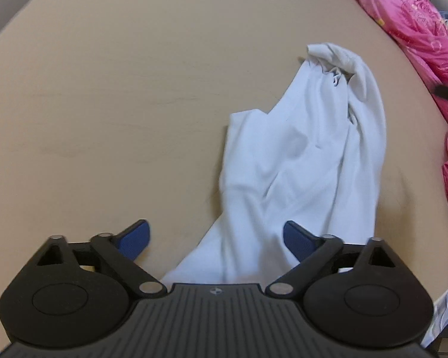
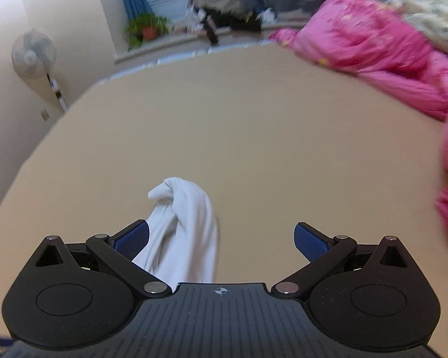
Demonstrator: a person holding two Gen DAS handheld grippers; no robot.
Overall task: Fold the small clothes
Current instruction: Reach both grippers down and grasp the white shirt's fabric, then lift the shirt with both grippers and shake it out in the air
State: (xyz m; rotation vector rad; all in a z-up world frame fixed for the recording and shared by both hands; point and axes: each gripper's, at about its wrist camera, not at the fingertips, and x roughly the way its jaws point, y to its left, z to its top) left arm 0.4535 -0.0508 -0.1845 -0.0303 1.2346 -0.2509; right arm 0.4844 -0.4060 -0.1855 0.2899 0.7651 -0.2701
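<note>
A small white garment (image 1: 298, 161) lies crumpled on the tan table (image 1: 119, 104), bunched up at its far end. My left gripper (image 1: 216, 240) hovers over its near edge with the blue pads (image 1: 136, 240) spread wide; cloth lies below and between them, not pinched. In the right wrist view the same white garment (image 2: 185, 232) rises in a hump just ahead of the left pad (image 2: 133, 240). My right gripper (image 2: 221, 241) is open, with cloth beside its left pad and bare table under the rest.
A pink quilt (image 1: 412, 26) is heaped along the table's right side, and the pink quilt (image 2: 373, 47) also fills the right of the right wrist view. Beyond the table's far edge (image 2: 194, 56) stand a white fan (image 2: 34, 52), a potted plant (image 2: 147, 28) and piled clutter.
</note>
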